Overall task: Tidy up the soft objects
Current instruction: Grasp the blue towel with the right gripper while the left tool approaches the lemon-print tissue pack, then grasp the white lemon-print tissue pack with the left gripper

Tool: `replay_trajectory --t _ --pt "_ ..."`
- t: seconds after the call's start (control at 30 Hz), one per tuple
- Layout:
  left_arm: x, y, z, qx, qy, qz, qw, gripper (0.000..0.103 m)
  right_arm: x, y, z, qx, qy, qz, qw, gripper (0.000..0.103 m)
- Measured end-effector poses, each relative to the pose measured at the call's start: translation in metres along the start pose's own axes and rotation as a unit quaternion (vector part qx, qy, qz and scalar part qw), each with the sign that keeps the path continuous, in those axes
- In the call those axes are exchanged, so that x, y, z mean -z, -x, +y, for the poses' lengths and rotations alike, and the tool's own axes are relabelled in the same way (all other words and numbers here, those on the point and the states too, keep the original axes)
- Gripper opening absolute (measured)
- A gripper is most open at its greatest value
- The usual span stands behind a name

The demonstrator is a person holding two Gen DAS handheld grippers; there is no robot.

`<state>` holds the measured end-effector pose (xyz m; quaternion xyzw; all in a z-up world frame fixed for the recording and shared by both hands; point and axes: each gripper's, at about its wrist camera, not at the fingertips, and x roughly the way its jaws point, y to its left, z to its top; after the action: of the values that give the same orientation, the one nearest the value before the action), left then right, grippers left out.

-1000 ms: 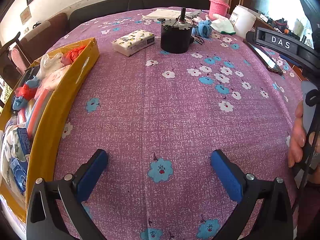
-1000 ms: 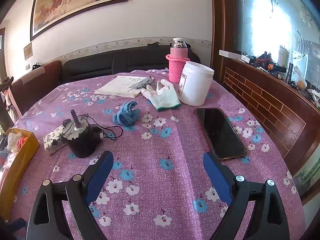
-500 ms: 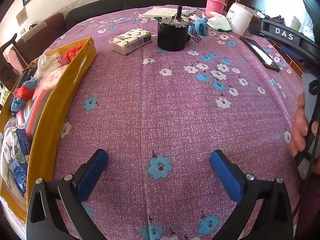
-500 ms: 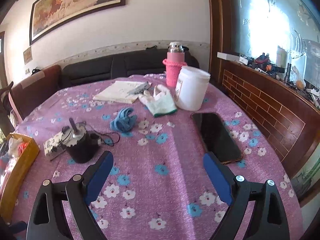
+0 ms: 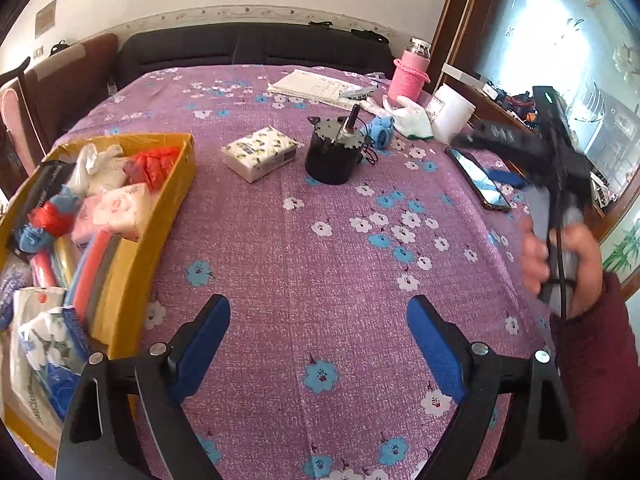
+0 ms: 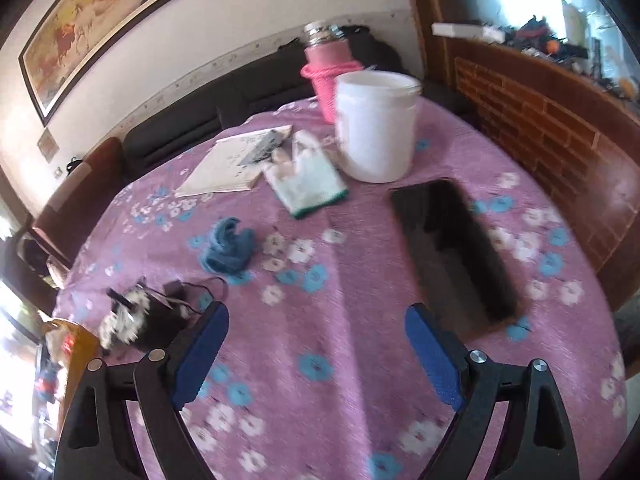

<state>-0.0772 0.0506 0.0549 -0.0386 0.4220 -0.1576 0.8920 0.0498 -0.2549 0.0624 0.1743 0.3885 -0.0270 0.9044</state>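
Observation:
A yellow box (image 5: pixel 120 272) at the table's left holds several soft items, among them tissue packs and red and white bags. A tissue pack (image 5: pixel 259 153) lies on the purple cloth beside a black motor (image 5: pixel 334 151). A blue cloth (image 6: pixel 227 249) and a white glove (image 6: pixel 308 184) lie further back; the cloth also shows in the left wrist view (image 5: pixel 382 130). My left gripper (image 5: pixel 318 340) is open and empty over bare cloth. My right gripper (image 6: pixel 316 344) is open and empty, tilted, above the table in front of the blue cloth; it appears blurred at the right of the left wrist view.
A black phone (image 6: pixel 452 248) lies at the right of the table. A white tub (image 6: pixel 376 128) and a pink flask (image 6: pixel 328 72) stand at the back, with a paper pad (image 6: pixel 236 160) beside them. A wire trails from the motor.
The right gripper has moved forward and tilted toward the blue cloth and glove; its view is blurred. The left gripper has risen and pitched up, so more of the room shows.

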Motion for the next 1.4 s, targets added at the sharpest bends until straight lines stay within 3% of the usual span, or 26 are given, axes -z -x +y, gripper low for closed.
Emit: replay_trajectory --t 0.07,0.23,0.37,0.5,0.57,0.6,0.67,0.77,0.93,1.0,1.1,1.3,1.4 --pt "0.005 -0.011 -0.002 -0.003 -0.005 0.012 0.9999 0.09 -0.017 -0.017 0.016 -0.025 0.002 0.021 0.999 0.089" --pt "0.002 -0.011 0.002 0.015 -0.001 0.016 0.9998 0.089 -0.037 -0.056 0.055 -0.031 0.038 0.055 0.997 0.084" --pt "-0.034 0.003 0.014 -0.013 -0.023 -0.011 0.9996 0.089 -0.047 -0.098 0.074 -0.01 0.04 0.081 0.996 0.084" --pt "-0.073 -0.005 0.021 -0.03 -0.064 -0.008 0.9975 0.089 -0.048 -0.131 0.073 -0.005 0.021 0.107 0.994 0.084" --pt "-0.092 -0.02 0.025 -0.032 -0.081 0.0 0.9962 0.087 -0.047 -0.129 0.073 -0.008 0.027 0.098 0.995 0.058" --pt "-0.098 -0.027 0.026 -0.029 -0.086 0.008 0.9959 0.084 -0.047 -0.126 0.071 -0.031 0.023 0.104 0.994 0.043" --pt "-0.112 -0.046 0.031 -0.016 -0.094 0.035 0.9949 0.06 -0.044 -0.115 0.064 -0.042 0.004 0.103 0.994 0.042" --pt "-0.127 -0.076 0.039 -0.029 -0.11 0.072 0.9909 0.047 -0.032 -0.088 0.052 -0.07 -0.016 0.094 0.993 0.042" --pt "-0.145 -0.114 0.052 -0.037 -0.125 0.111 0.9853 0.047 0.01 -0.041 0.043 -0.116 -0.01 0.099 0.988 0.042" --pt "-0.149 -0.125 0.051 -0.054 -0.137 0.118 0.982 0.047 0.024 -0.031 0.043 -0.132 -0.005 0.099 0.986 0.042" --pt "-0.157 -0.14 0.049 -0.052 -0.158 0.133 0.9771 0.053 0.04 -0.029 0.04 -0.147 -0.012 0.098 0.984 0.043" --pt "-0.162 -0.17 0.04 -0.065 -0.194 0.162 0.9655 0.061 0.042 -0.031 0.047 -0.15 0.013 0.088 0.985 0.043" --pt "-0.165 -0.172 0.041 -0.052 -0.176 0.162 0.9696 0.056 0.043 -0.027 0.05 -0.144 0.027 0.076 0.986 0.043"
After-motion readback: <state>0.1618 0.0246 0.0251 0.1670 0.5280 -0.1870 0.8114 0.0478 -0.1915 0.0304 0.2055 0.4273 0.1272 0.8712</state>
